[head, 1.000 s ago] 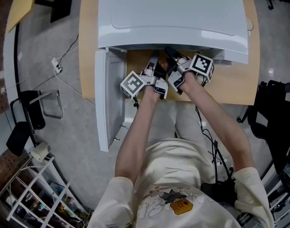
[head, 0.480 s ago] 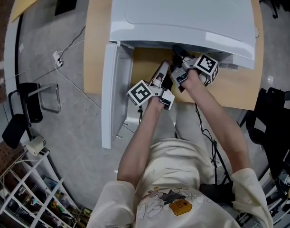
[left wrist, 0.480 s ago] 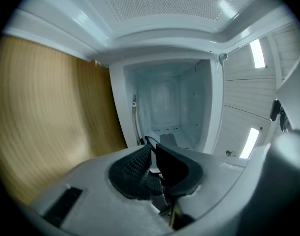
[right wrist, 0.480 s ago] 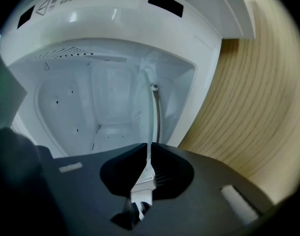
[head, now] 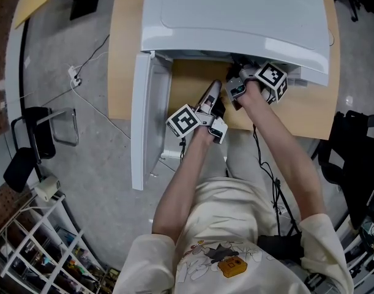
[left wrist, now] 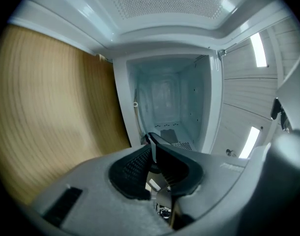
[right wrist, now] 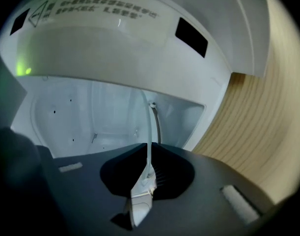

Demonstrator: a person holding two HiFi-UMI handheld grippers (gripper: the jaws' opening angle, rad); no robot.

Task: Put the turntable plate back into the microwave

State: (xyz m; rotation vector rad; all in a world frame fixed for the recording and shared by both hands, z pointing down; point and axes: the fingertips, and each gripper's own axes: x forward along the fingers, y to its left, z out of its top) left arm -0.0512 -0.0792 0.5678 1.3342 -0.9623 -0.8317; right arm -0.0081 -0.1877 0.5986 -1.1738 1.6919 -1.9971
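Note:
The white microwave (head: 235, 17) stands on a wooden table (head: 122, 54) with its door (head: 147, 121) swung open to the left. The glass turntable plate (right wrist: 148, 132) shows edge-on as a thin clear line running from my right gripper (right wrist: 149, 168) into the white cavity (right wrist: 91, 117). That gripper (head: 237, 72) is shut on its rim at the opening. My left gripper (head: 215, 86) sits a little further back, jaws nearly together with a thin pale glass edge (left wrist: 150, 142) pinched between them. Ahead of it the cavity (left wrist: 164, 102) is open.
The open door's inner face (left wrist: 248, 112) stands close beside my left gripper. Bare wooden tabletop (head: 297, 109) runs in front of the microwave. On the floor at the left lie a cable (head: 82, 97) and a black chair (head: 33, 152). A wire rack (head: 46, 250) stands at the lower left.
My left gripper has drawn back from the opening toward the person. My right gripper has pushed a little further in under the microwave's top. The head camera has shifted slightly.

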